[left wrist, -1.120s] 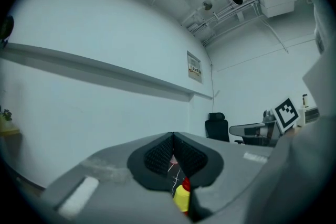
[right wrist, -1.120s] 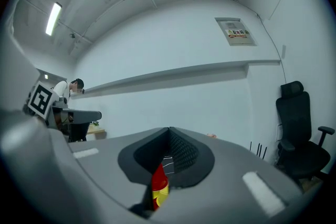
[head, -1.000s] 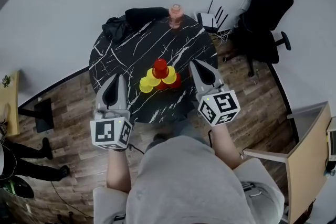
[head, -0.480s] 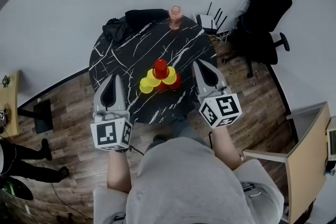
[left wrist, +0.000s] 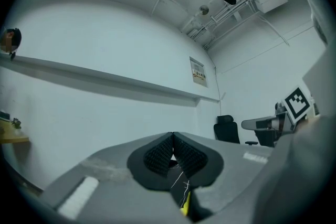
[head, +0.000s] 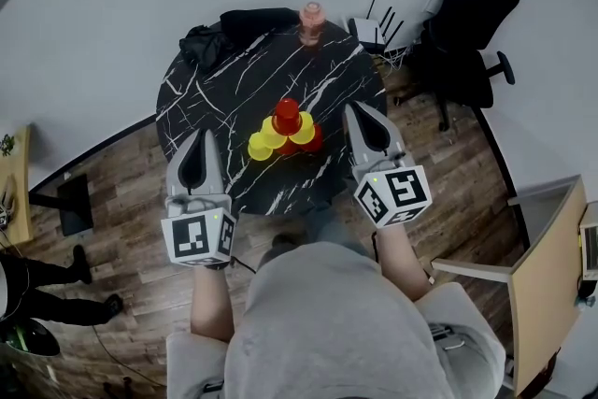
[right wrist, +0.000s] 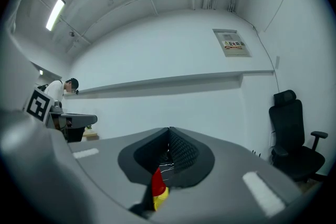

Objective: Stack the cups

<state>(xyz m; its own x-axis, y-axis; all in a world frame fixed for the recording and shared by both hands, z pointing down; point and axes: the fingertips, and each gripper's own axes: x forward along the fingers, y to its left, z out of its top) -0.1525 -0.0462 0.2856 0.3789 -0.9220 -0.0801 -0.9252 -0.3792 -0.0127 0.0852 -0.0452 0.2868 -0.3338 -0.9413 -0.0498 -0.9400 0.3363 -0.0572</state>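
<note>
Cup pyramid [head: 285, 134] on worktop [head: 224, 79], base row running across between left gripper [head: 200, 137] and right gripper [head: 359, 110]. Right judged marginally nearer. Fingers on both pressed together, nothing held.

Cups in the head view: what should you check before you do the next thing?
1. Cup pile stands on the table: ok.
2. Red cup sits on top of the pile: ok.
3. Left gripper has its jaws together and holds nothing: ok.
4. Right gripper has its jaws together and holds nothing: ok.
5. Both grippers are apart from the pile, one at each side: ok.
6. Pile is steady enough to leave alone: cannot tell.
</note>
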